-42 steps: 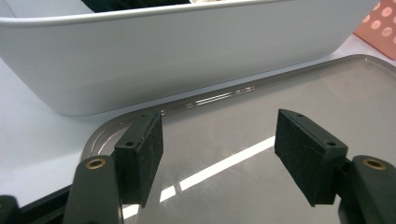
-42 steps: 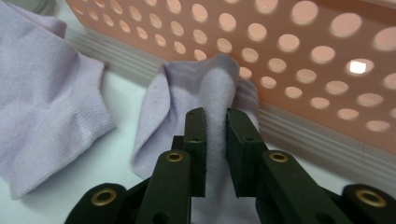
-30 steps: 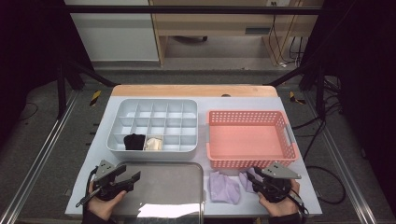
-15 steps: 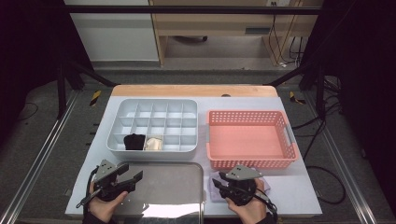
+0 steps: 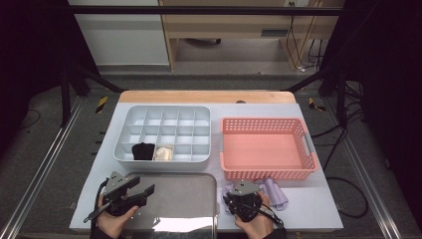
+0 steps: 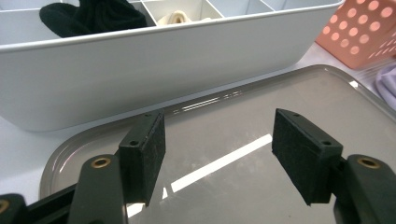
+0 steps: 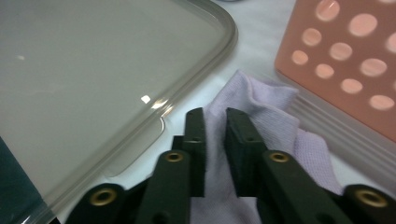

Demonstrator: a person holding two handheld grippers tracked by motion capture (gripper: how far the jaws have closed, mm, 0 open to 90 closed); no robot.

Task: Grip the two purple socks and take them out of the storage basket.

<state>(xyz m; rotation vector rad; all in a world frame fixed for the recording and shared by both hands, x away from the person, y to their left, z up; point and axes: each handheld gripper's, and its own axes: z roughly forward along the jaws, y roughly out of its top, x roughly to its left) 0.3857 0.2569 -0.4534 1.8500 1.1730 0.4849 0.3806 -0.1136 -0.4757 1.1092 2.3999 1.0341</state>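
Pinching lilac cloth (image 7: pixel 261 116) in right gripper (image 7: pixel 215 140), jaws just closing for lifting; left gripper (image 6: pixel 219 154) idling wide over tray (image 6: pixel 327 93).

Tray (image 5: pixel 174 199) was glossy, reflective metal. Lilac cloth (image 7: pixel 261 107) showed a fine knitted weave. Basket (image 5: pixel 268 172) and organizer (image 5: pixel 164 158) were smooth plastic; claw pads (image 6: pixel 147 158) matt black.

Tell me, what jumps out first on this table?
Probably the pink basket at the right, bright against the pale table. Beside it sits a grey divider box with a black bundle and a cream one in its front row. Down front, the right gripper has just closed, pinching a lilac cloth; the left gripper hovers open over a shiny tray.
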